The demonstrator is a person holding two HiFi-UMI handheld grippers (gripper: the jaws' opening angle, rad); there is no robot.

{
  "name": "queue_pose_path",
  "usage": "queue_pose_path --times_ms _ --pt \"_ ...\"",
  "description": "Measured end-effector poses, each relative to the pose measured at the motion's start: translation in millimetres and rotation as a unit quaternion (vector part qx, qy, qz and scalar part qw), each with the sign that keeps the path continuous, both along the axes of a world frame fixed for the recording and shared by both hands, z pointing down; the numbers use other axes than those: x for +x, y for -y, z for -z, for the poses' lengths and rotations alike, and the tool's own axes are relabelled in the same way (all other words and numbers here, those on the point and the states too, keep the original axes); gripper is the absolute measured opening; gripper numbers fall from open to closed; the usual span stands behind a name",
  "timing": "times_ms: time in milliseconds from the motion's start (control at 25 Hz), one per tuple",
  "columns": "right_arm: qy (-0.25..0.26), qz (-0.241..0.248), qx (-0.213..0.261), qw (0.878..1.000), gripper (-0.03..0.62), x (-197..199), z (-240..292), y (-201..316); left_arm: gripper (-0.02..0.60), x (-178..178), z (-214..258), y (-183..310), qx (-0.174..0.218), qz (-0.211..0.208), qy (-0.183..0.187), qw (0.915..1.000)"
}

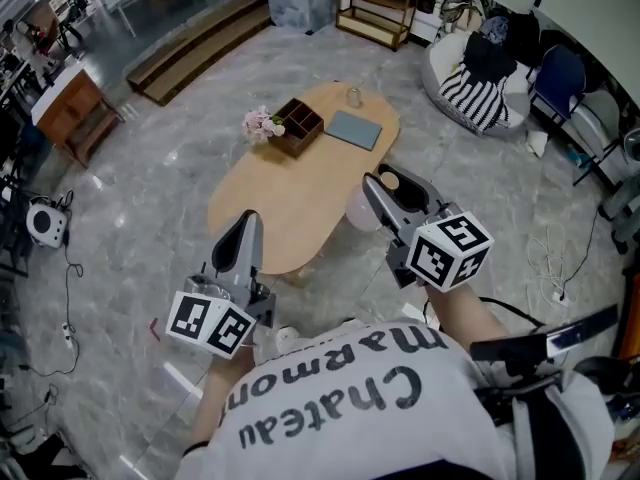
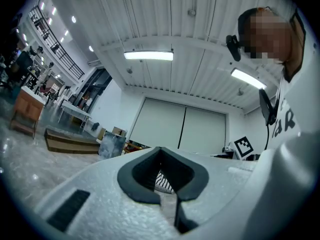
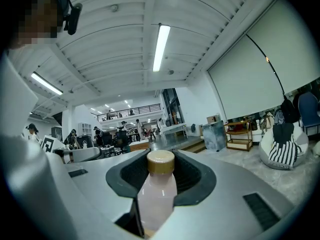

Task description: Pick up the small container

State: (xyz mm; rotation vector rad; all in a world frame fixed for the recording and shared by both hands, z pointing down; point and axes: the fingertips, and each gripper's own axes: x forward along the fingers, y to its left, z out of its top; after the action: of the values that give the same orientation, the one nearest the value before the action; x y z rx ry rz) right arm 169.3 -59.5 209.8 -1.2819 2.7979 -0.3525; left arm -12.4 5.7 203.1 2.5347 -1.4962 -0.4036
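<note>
- The right tool (image 3: 161, 170) is found closed on the small container (image 3: 156, 199), a pale pinkish bottle with a tan cap (image 3: 160, 162). The body is clamped between the dark pads, and the cap lies toward the tool's tips.
- The left tool (image 2: 162, 176) is seen closed with nothing between its jaws. Only a striped cushion far beyond it shows through the notch in the pads.
- The container is judged to be lifted clear. The oval wooden surface (image 1: 270, 198) lies below and ahead of both tools, well apart from the bottle.
- Risk: the bottle could slip. The body looks smooth and rounded and is gripped on its sides only, so a slackened squeeze or a sharp tilt could let it slide out along the jaws.
- Risk: a drop could cause damage. The right tool is held near the surface's edge, so a released bottle could miss the surface and strike the hard stone floor (image 1: 160, 168).
- Risk: items could be struck on set-down. A divided wooden box (image 1: 300, 126), flowers (image 1: 262, 124) and a grey pad (image 1: 355, 129) stand further ahead of the tools, and a careless reach could knock them.
</note>
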Motion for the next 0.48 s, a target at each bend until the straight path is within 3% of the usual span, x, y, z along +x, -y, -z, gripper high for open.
queue_pose_path --times_ms 480 --pt "0.005 -0.010 0.002 1.000 0.135 1.9 1.7 -10.6 0.015 -2.9 6.0 -7.9 0.008 -0.008 -0.002 0.9999"
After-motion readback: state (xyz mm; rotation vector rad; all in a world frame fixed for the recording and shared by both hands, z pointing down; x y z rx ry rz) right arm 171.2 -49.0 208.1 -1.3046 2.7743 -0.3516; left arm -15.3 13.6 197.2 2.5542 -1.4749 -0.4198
